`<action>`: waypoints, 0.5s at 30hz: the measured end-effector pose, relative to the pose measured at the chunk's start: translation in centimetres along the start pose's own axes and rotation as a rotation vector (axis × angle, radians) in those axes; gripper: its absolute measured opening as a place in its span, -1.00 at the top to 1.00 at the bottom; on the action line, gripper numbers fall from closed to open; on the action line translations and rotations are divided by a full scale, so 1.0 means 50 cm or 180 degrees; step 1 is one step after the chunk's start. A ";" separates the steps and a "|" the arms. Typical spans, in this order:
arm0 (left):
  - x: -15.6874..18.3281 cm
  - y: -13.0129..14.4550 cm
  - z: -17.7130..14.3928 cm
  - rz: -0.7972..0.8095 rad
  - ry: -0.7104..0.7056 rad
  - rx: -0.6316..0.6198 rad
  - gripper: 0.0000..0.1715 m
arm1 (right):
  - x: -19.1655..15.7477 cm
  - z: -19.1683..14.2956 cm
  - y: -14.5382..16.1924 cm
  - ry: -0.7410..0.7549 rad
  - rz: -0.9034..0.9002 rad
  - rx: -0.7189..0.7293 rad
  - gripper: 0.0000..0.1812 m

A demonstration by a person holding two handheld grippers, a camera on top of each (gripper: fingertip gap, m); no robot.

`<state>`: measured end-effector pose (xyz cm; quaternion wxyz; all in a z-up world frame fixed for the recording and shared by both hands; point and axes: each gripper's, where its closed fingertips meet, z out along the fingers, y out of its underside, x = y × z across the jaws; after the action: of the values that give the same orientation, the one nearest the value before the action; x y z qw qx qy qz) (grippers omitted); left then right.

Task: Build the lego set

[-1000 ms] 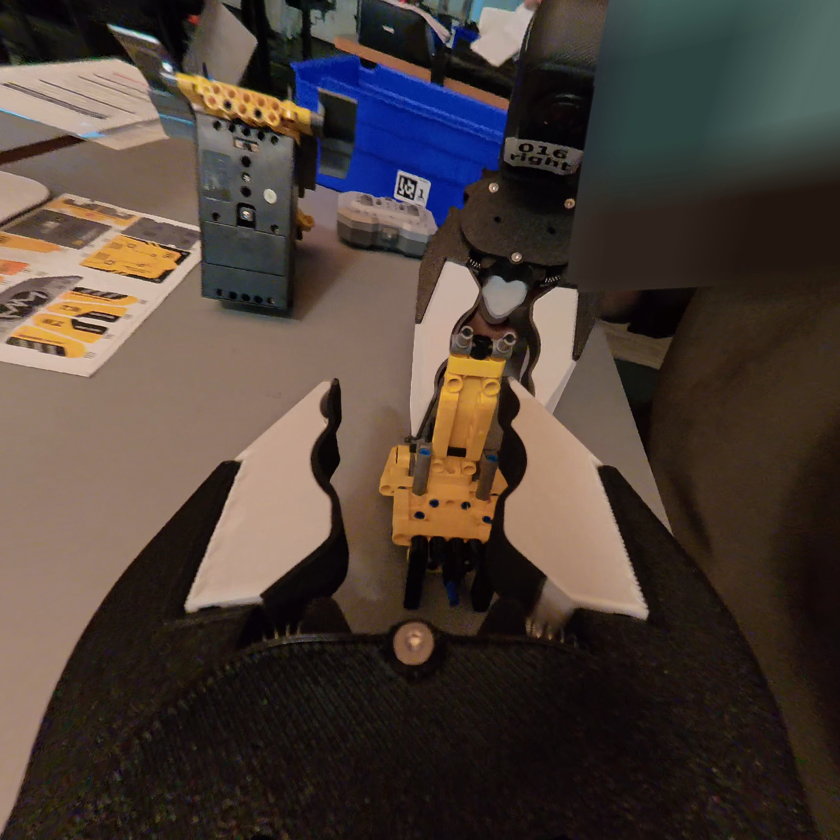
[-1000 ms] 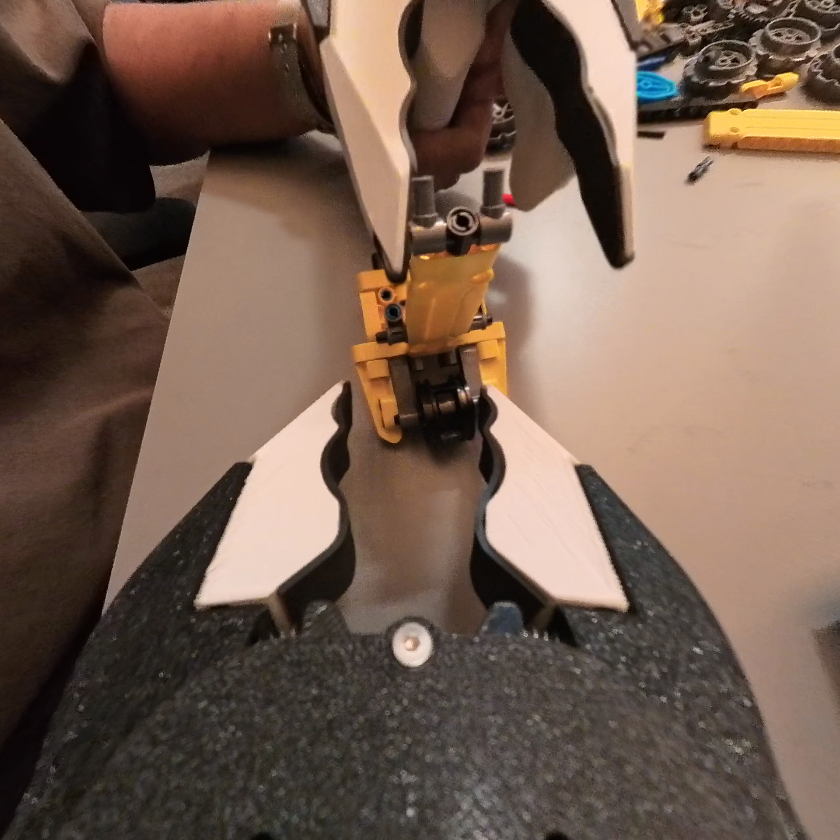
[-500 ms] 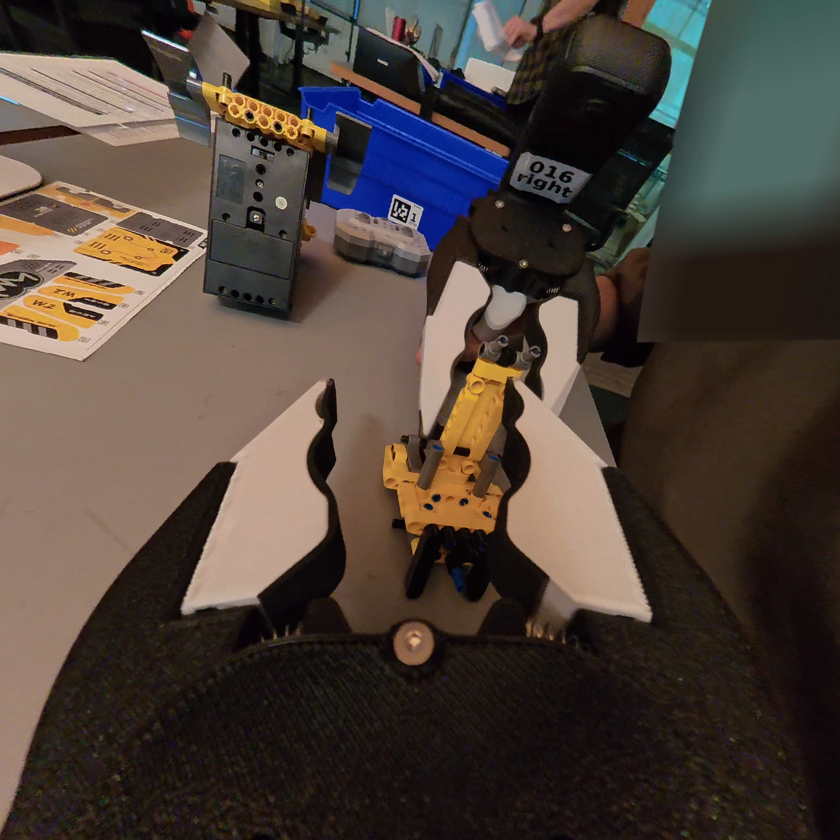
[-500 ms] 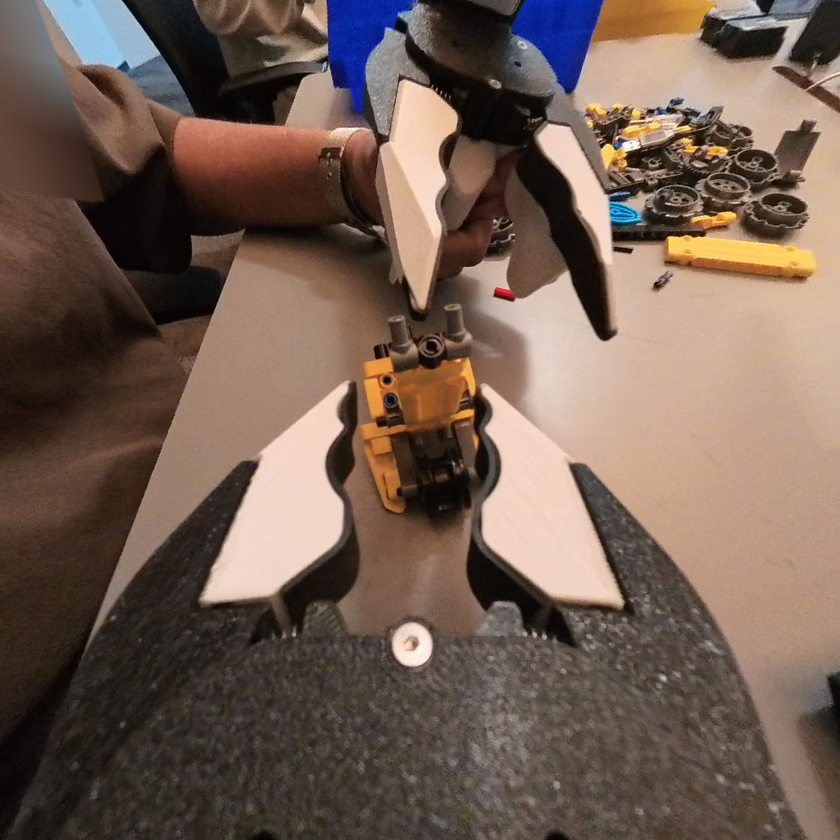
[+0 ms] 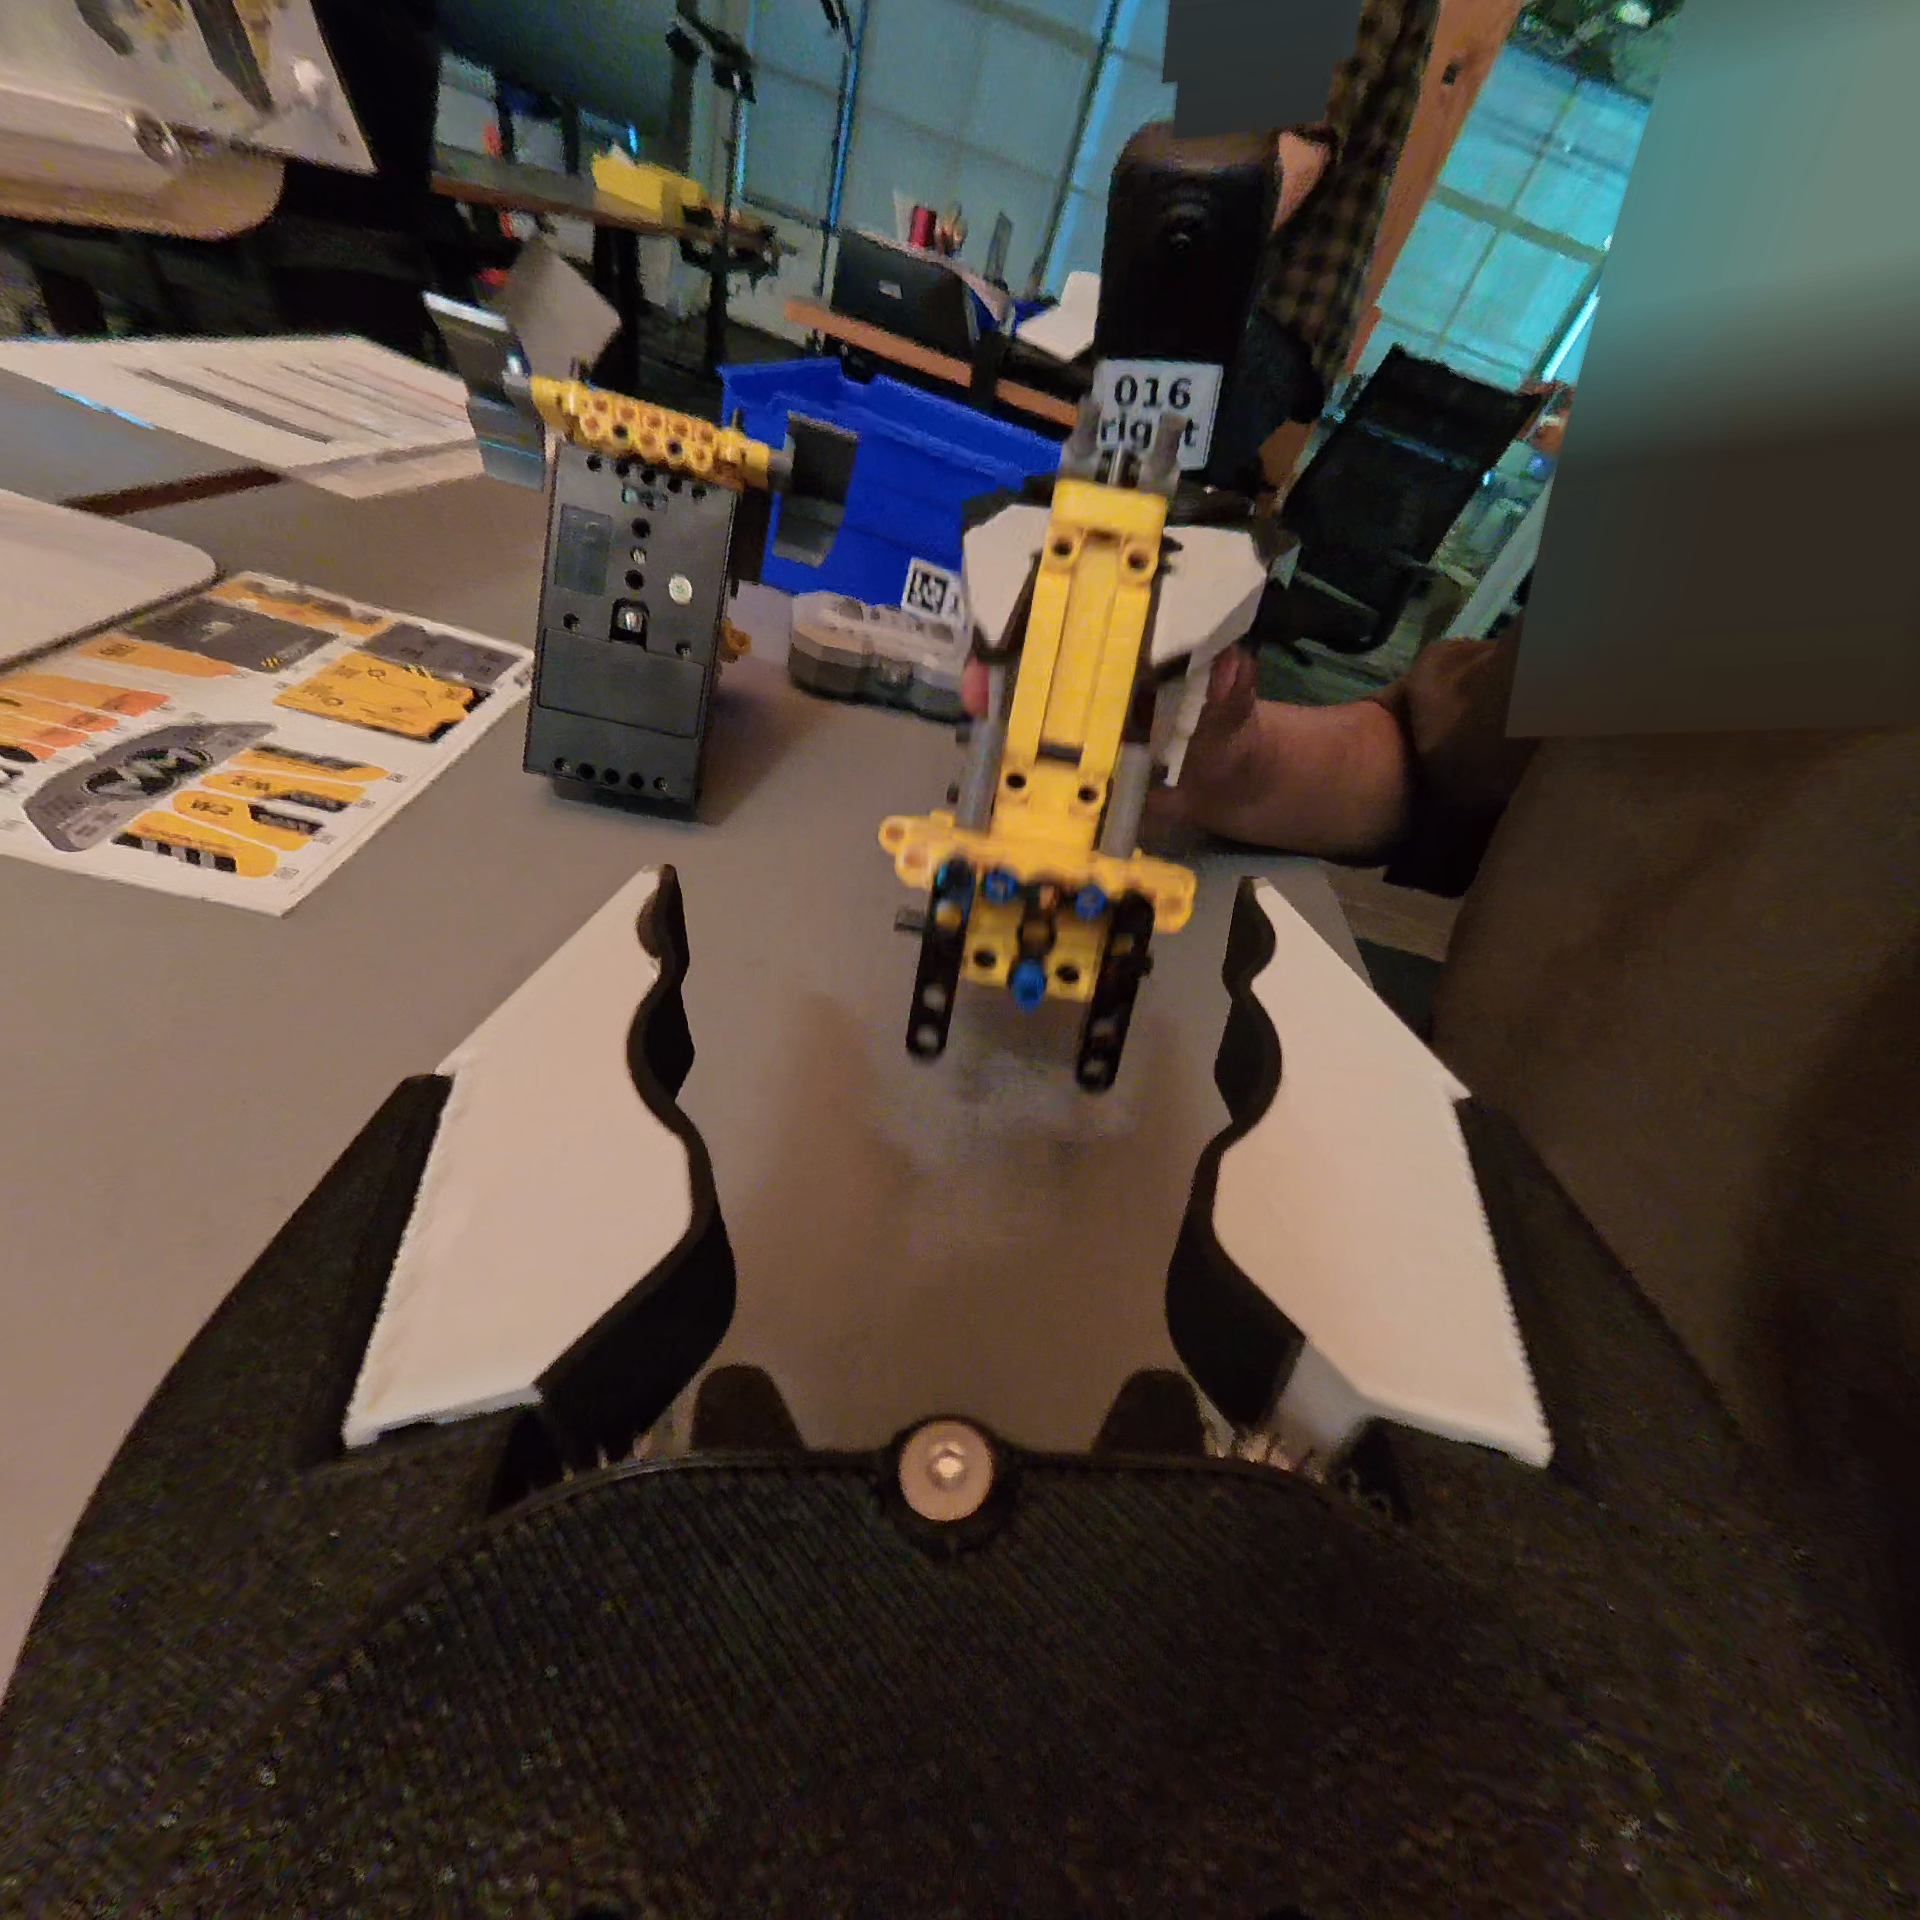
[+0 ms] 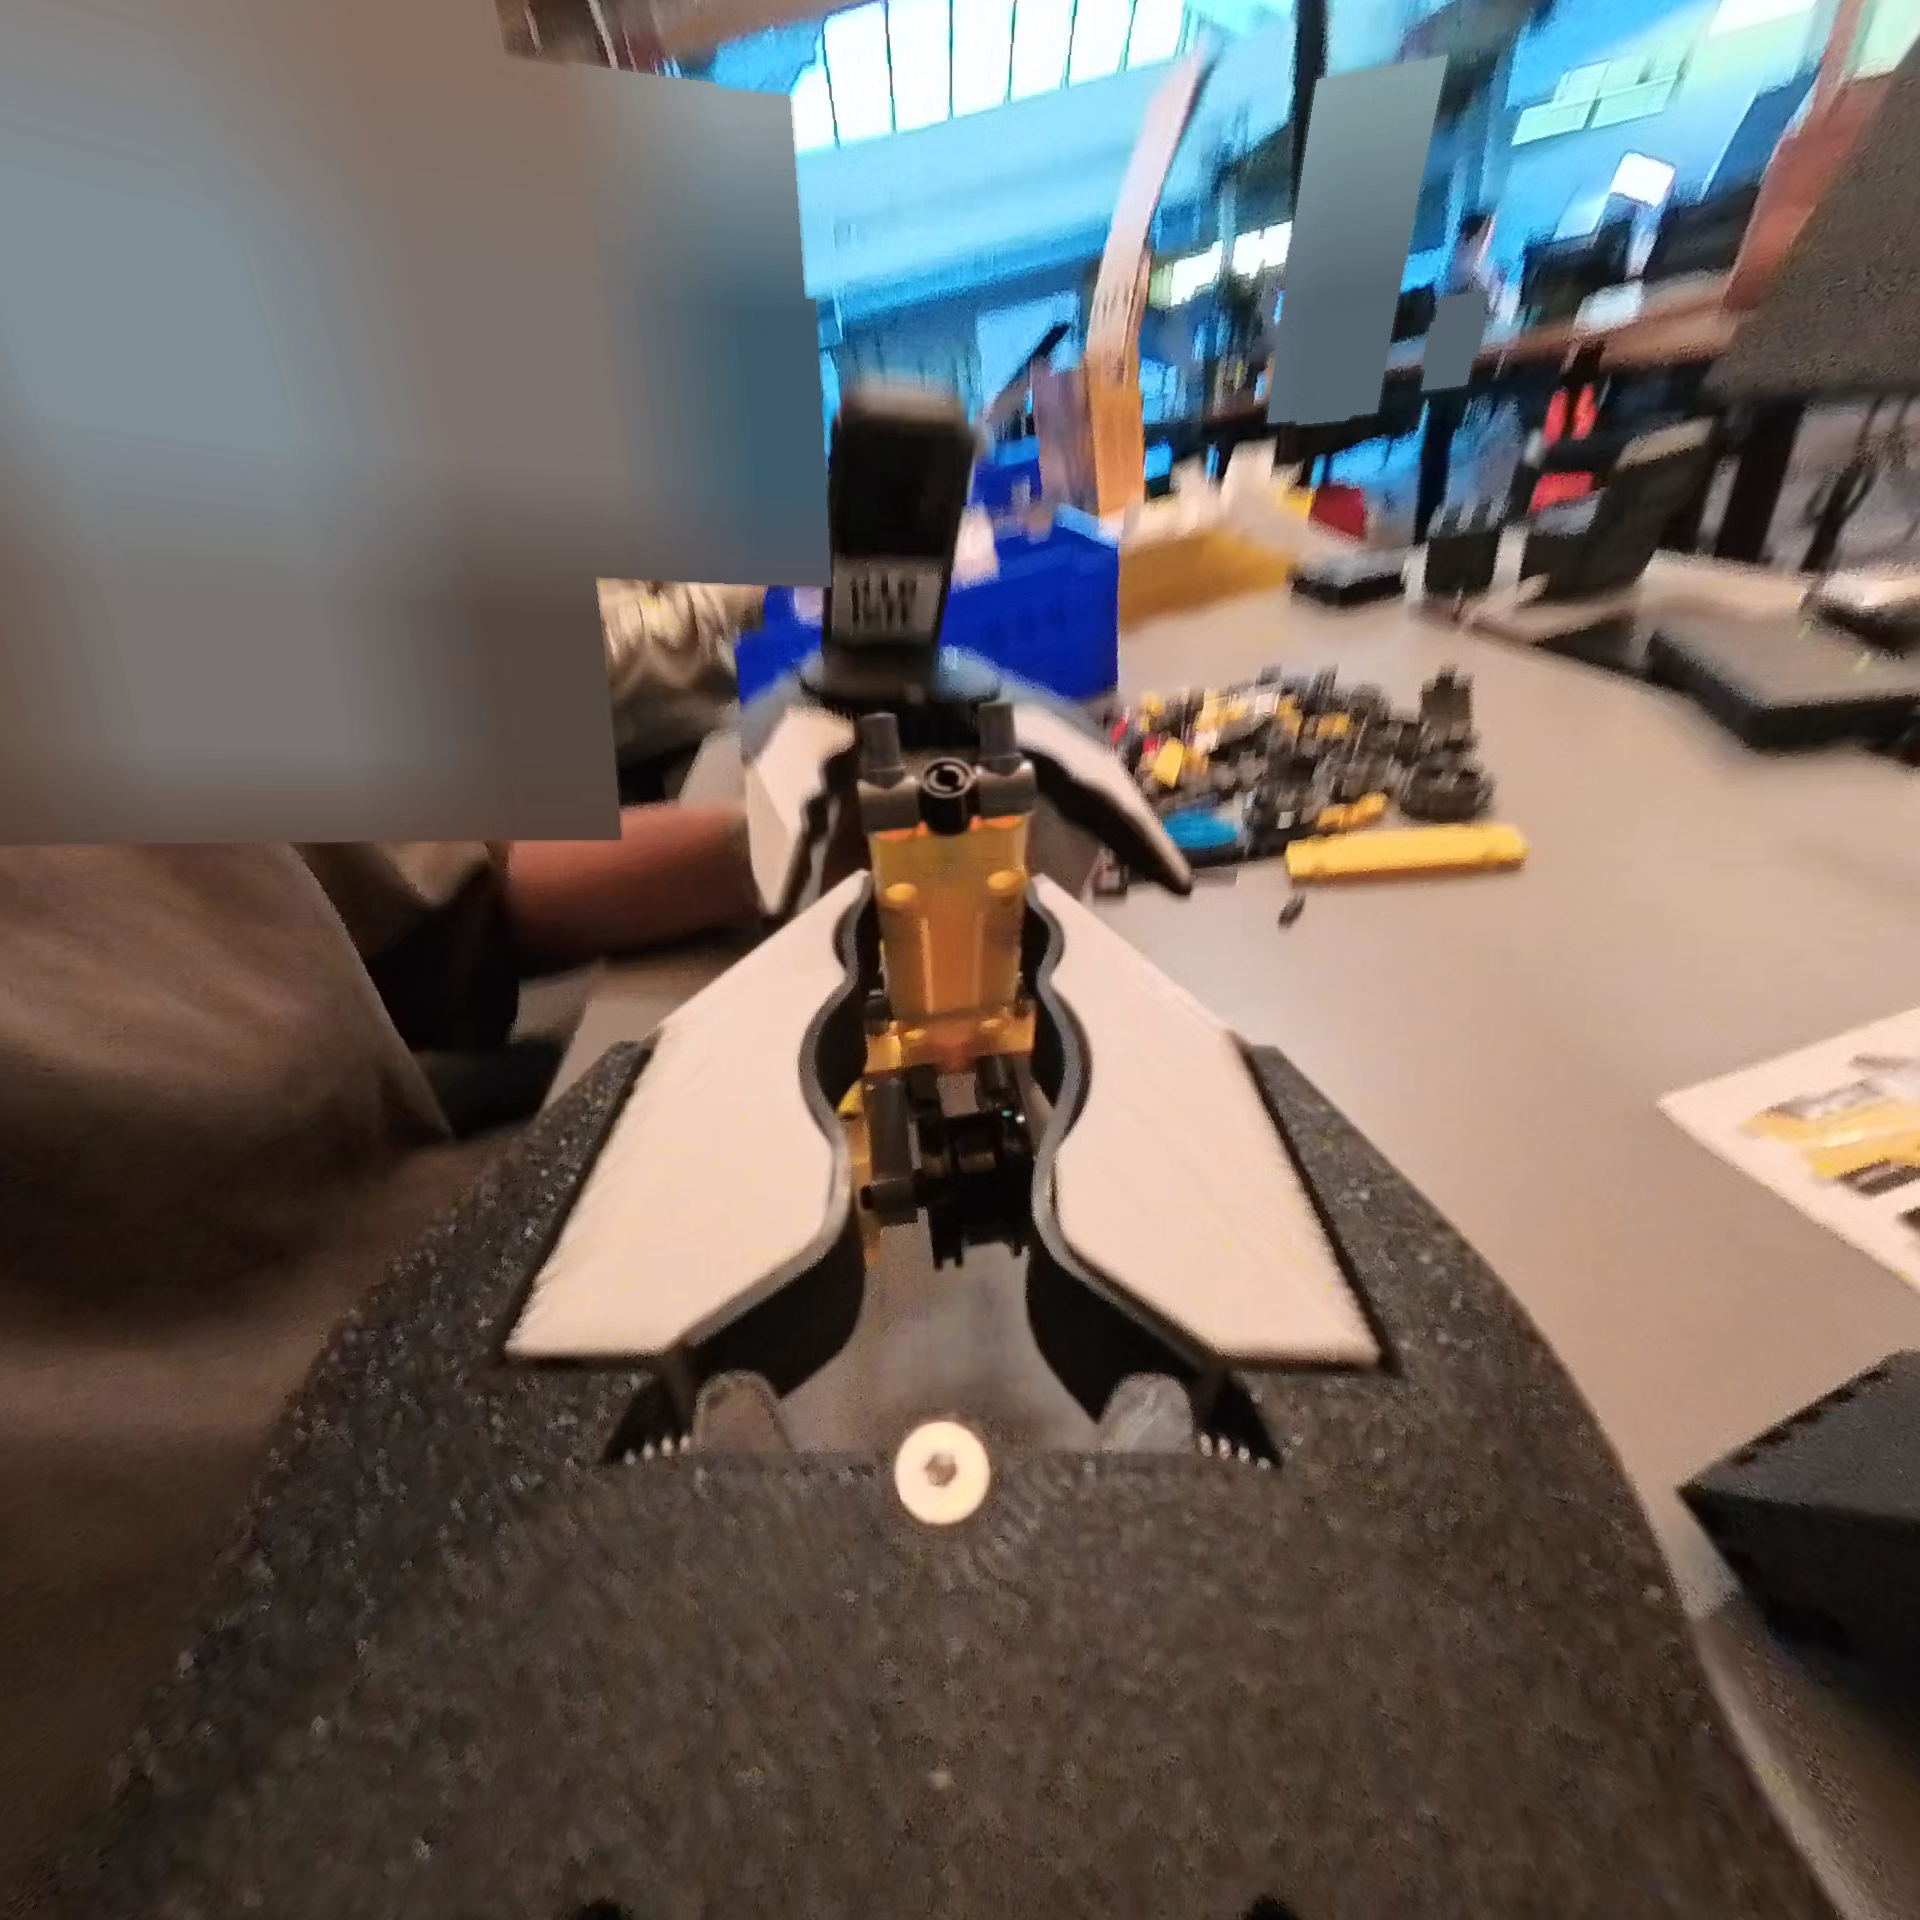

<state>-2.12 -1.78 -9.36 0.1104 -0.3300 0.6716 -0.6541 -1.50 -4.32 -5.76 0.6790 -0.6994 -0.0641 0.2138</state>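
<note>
A yellow brick assembly [image 5: 1070, 665] with grey pins on top and two black beams at its lower end is held upright-tilted just over the grey table [image 5: 416, 1039]. My right gripper [image 6: 951, 894] is shut on the assembly [image 6: 945, 966] at its middle; it shows in the left wrist view [image 5: 1107, 587] behind the assembly. My left gripper [image 5: 956, 883] is wide open and empty, its fingertips on either side of the assembly's lower end without touching. It shows beyond the assembly in the right wrist view [image 6: 940, 821].
A black box with a yellow beam on top [image 5: 623, 644], a grey hub [image 5: 873, 644] and a blue bin [image 5: 894, 468] stand behind. Printed sheets [image 5: 229, 727] lie at left. A pile of loose parts [image 6: 1299, 748] and a yellow beam [image 6: 1403, 852] lie farther off. A person's forearm [image 5: 1299, 758] rests at the table edge. My hands' fingertips stand some 5 cm from each other.
My right gripper has shut on the yellow assembly and raised it off the table. My left gripper has let go, opened wider and drawn back from it.
</note>
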 end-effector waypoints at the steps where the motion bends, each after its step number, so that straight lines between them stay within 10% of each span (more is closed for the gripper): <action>1: 0.003 -0.010 0.002 -0.0002 0.0005 0.0115 -0.17 | -0.001 -0.010 -0.026 0.0010 0.0002 0.0215 0.72; 15: 0.094 -0.027 0.102 -0.0175 0.0235 0.0566 -0.14 | -0.037 -0.023 -0.106 -0.0265 0.0607 0.1347 0.72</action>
<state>-2.31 -8.53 -7.35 0.0965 -0.3128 0.6052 -0.7257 -1.63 -5.73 -0.20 0.7839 -0.5350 0.0206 0.3144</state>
